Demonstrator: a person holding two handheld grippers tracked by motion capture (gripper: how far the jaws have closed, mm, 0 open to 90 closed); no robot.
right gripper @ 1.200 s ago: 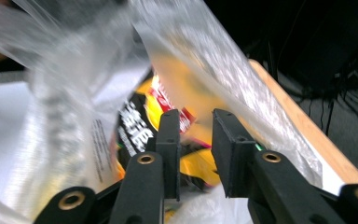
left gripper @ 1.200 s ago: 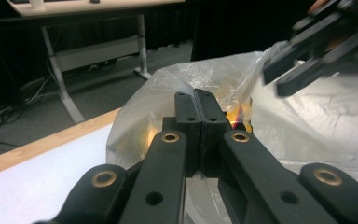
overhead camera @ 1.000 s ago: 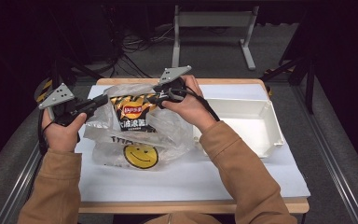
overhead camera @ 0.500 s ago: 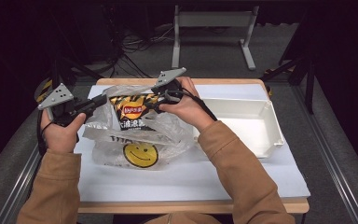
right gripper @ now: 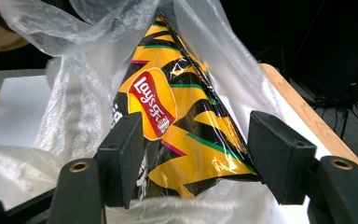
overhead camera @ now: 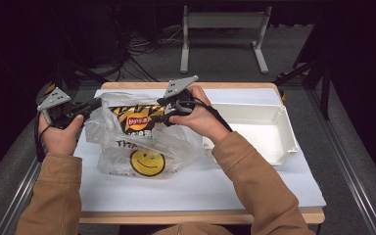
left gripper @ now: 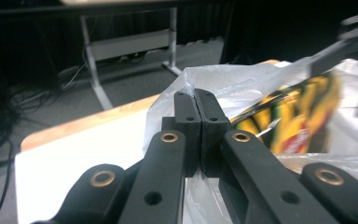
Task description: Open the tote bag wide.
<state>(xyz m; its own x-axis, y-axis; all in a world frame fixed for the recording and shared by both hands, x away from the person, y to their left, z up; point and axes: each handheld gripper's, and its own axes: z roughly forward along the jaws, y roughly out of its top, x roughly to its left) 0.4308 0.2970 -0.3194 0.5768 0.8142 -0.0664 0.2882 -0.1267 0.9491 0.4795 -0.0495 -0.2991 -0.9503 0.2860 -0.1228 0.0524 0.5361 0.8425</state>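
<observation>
Since a second ago your left gripper (overhead camera: 94, 104) has drawn the plastic bag (overhead camera: 142, 142) wider, jaws clenched on its rim. Your right gripper (right gripper: 193, 154) has just opened, its jaws astride the chip packet (right gripper: 182, 126) inside the bag. The white bin (overhead camera: 254, 132) sits beside it.

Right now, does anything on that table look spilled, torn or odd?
Nothing spilled or torn. The chip bag stands tilted, half inside the crumpled plastic bag; the left tongs pinch the plastic's edge. The white bin sits empty.
</observation>
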